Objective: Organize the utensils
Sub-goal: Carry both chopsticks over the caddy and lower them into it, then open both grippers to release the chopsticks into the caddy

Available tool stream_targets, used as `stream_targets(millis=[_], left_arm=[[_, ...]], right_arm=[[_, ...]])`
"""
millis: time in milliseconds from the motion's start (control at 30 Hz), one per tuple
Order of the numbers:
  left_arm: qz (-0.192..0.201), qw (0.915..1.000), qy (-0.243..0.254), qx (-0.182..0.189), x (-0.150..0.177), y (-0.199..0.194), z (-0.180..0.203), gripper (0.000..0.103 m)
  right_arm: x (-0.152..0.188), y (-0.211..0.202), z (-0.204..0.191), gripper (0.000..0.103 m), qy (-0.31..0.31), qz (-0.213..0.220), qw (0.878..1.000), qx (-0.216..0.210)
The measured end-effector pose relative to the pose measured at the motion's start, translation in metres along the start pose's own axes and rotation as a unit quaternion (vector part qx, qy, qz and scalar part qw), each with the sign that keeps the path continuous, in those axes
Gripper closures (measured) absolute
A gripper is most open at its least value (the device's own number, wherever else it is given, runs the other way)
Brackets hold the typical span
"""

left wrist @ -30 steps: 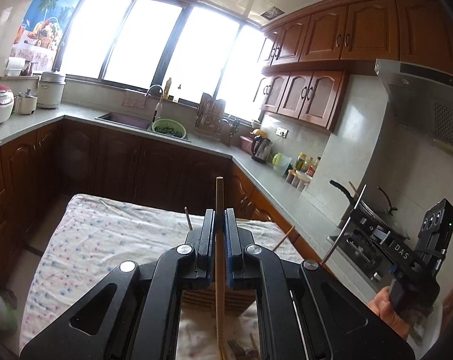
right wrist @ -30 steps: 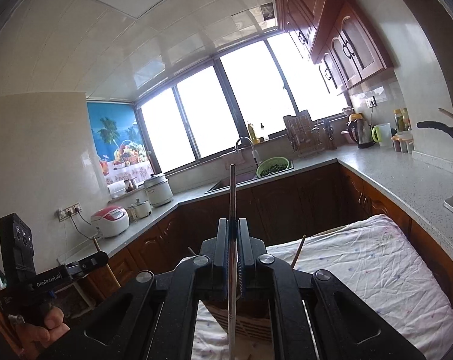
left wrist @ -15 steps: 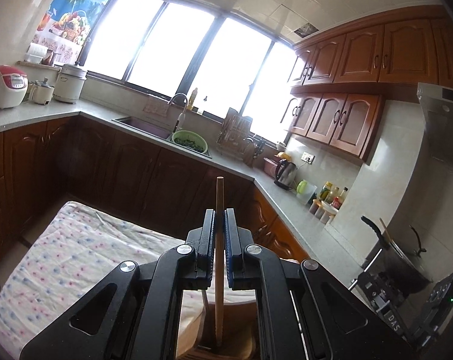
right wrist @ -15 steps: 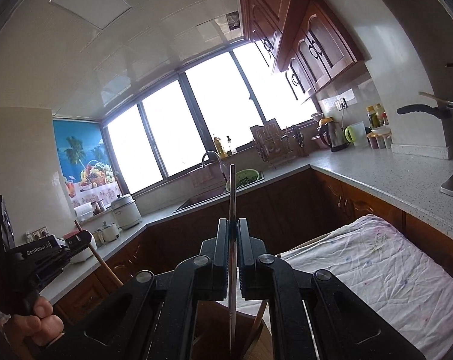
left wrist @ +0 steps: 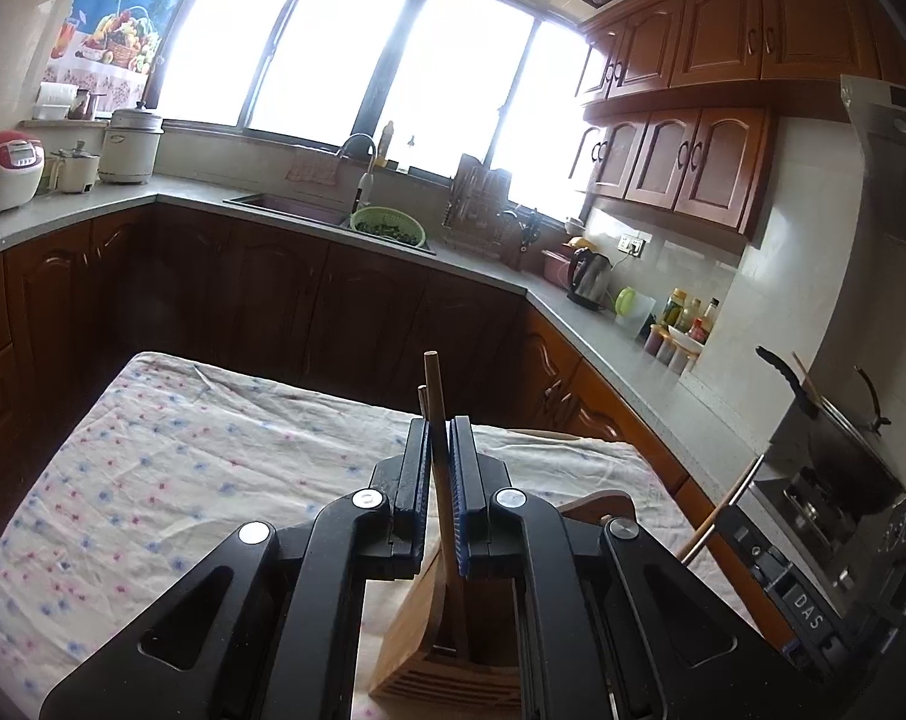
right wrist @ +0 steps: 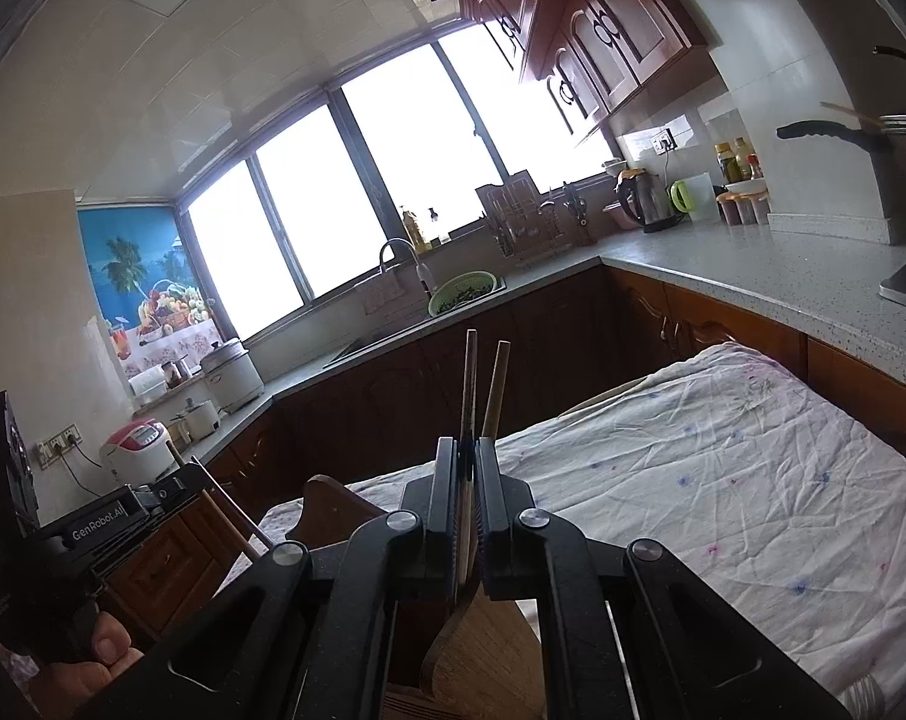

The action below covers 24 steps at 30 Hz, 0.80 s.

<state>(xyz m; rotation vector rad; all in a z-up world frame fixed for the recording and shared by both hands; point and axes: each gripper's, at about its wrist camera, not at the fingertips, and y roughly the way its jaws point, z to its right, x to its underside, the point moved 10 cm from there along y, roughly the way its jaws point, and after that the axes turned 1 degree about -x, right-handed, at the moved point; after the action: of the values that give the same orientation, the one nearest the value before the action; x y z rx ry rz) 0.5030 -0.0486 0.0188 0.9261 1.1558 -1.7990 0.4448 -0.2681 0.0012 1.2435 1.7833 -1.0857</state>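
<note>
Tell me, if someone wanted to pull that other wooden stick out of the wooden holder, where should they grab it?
Grip the free wooden stick near its bare upper end, from above. It stands nearly upright in the wooden holder with only its top clear. Keep to the side away from the right gripper, whose utensil stands close beside it.

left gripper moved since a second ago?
Yes. The left gripper dropped toward the wooden holder: the window sits higher and the holder fills more below.

A home kitchen. The sink (left wrist: 285, 207) under the wide window (left wrist: 357, 54) is the centre: a rice cooker (left wrist: 3, 171) on the counter to its left, a kettle (left wrist: 591, 276) to its right, wooden cabinets (left wrist: 723, 84) above the kettle, and a pan (left wrist: 837, 420) further right.
</note>
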Motion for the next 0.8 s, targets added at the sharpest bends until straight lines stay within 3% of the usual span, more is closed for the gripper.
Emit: stream_targets(millis=[233, 300, 333, 367, 433, 467, 500, 533, 567, 633, 733, 800], left_arm=[[-0.014, 0.9999, 0.007, -0.002, -0.001, -0.003, 0.0, 0.097], [-0.017, 0.9998, 0.005, 0.0, -0.001, -0.006, 0.001, 0.093], [-0.019, 0.9998, 0.003, 0.0, -0.001, -0.007, 0.0, 0.082], [-0.02, 0.9998, 0.0, -0.001, -0.001, -0.01, 0.0, 0.064], [-0.013, 0.9999, -0.005, -0.004, -0.003, -0.019, 0.0, 0.049], [-0.011, 0.9999, -0.006, -0.003, -0.003, -0.024, 0.0, 0.047], [-0.013, 0.9999, -0.007, -0.002, -0.003, -0.028, 0.0, 0.044], [-0.015, 0.9998, -0.009, -0.001, -0.002, -0.033, -0.001, 0.035], [-0.015, 0.9998, -0.013, -0.002, -0.002, -0.039, -0.002, 0.023], [-0.012, 0.9997, -0.021, -0.009, 0.0, -0.053, -0.008, 0.013], [-0.016, 0.9993, -0.029, -0.019, 0.009, -0.075, -0.019, 0.005], [-0.026, 0.9988, -0.032, -0.028, 0.019, -0.089, -0.028, 0.003]], right_arm=[[0.008, 0.008, -0.001, 0.097, -0.006, -0.035, 0.999, 0.0], [0.008, 0.008, 0.0, 0.094, -0.003, -0.042, 0.999, -0.001], [0.008, 0.007, 0.0, 0.093, 0.001, -0.044, 0.999, -0.002], [0.008, 0.006, 0.001, 0.093, 0.004, -0.045, 0.999, -0.003], [0.007, 0.002, 0.003, 0.092, 0.011, -0.047, 0.999, -0.004], [0.007, 0.0, 0.004, 0.09, 0.015, -0.048, 0.999, -0.004], [0.006, -0.003, 0.005, 0.083, 0.02, -0.047, 0.999, -0.005], [0.005, -0.007, 0.006, 0.069, 0.026, -0.045, 0.999, -0.006], [0.003, -0.011, 0.008, 0.062, 0.032, -0.044, 0.998, -0.008], [0.001, -0.021, 0.009, 0.04, 0.041, -0.039, 0.998, -0.013], [-0.002, -0.041, 0.01, 0.019, 0.045, -0.032, 0.998, -0.018], [-0.001, -0.055, 0.008, 0.016, 0.042, -0.031, 0.998, -0.022]])
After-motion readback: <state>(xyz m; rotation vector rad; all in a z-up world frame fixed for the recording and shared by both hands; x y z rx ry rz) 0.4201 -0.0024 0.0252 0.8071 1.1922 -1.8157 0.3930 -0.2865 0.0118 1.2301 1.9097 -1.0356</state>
